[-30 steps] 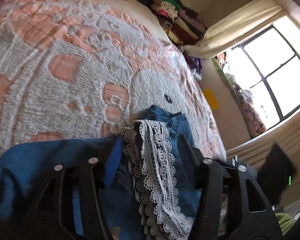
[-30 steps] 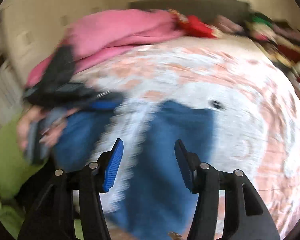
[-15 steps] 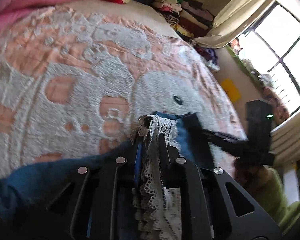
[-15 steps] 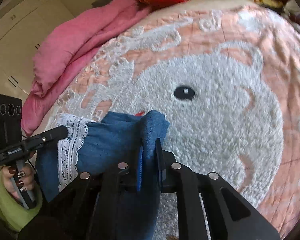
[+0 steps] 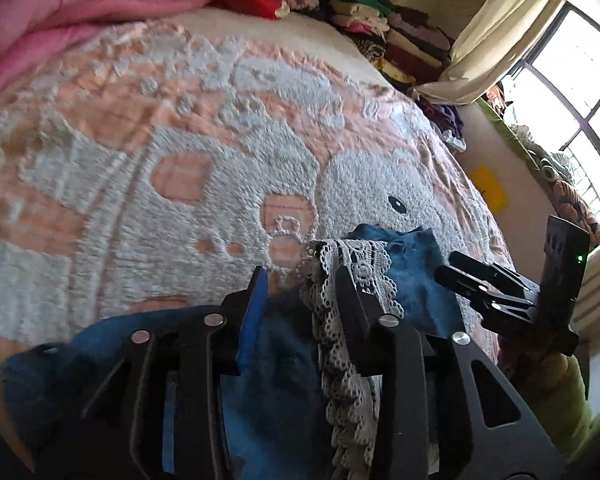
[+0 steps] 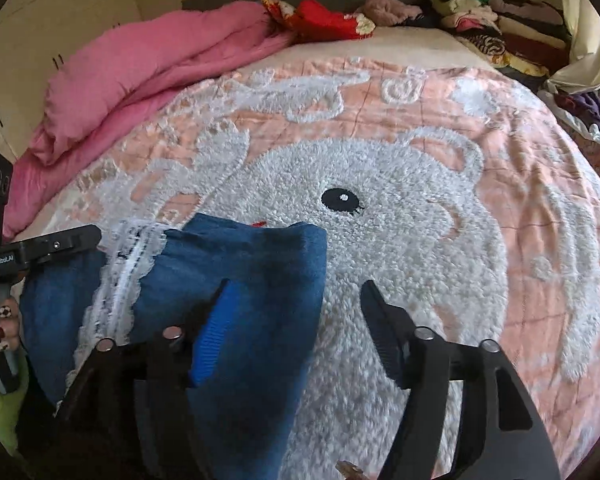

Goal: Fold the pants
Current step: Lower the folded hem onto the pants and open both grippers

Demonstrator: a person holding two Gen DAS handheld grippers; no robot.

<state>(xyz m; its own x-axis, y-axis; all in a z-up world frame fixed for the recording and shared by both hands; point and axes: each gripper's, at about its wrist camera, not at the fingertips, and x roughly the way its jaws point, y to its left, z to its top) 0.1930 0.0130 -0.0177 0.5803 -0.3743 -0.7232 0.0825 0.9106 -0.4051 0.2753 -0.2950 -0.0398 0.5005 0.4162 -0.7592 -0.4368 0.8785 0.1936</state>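
Left wrist view alone shows window. Left claw released over pants lace hem; right claw released, low over bed.

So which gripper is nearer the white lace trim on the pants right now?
Left. The left gripper is open right at the lace trim, which drapes over one finger. The right gripper, also open, is at the plain blue edge beside it.
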